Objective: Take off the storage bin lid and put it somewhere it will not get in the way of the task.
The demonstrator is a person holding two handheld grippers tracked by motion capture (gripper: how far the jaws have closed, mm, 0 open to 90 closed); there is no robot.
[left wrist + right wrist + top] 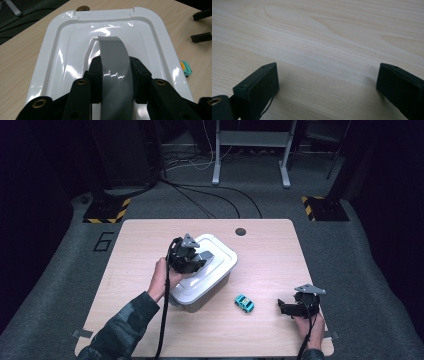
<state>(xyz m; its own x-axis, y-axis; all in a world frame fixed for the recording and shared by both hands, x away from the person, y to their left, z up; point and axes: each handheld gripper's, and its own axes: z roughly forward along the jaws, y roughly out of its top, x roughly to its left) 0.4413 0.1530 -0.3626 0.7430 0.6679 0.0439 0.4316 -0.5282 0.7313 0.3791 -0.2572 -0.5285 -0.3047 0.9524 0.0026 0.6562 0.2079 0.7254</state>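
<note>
Left gripper view, left gripper (pixel 115 72) clamped on grey handle (pixel 113 55), white lid (pixel 57 50), toy car (pixel 186 68) half cut off.

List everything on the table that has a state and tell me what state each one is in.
Storage box: closed, white lid sitting on it.
Grey handle: raised from the lid, clamped between the jaws.
Left gripper: shut on the grey handle.
Right gripper: open, nothing between its jaws, low over the table.
Toy car: upright on the table, apart from box and grippers.
</note>
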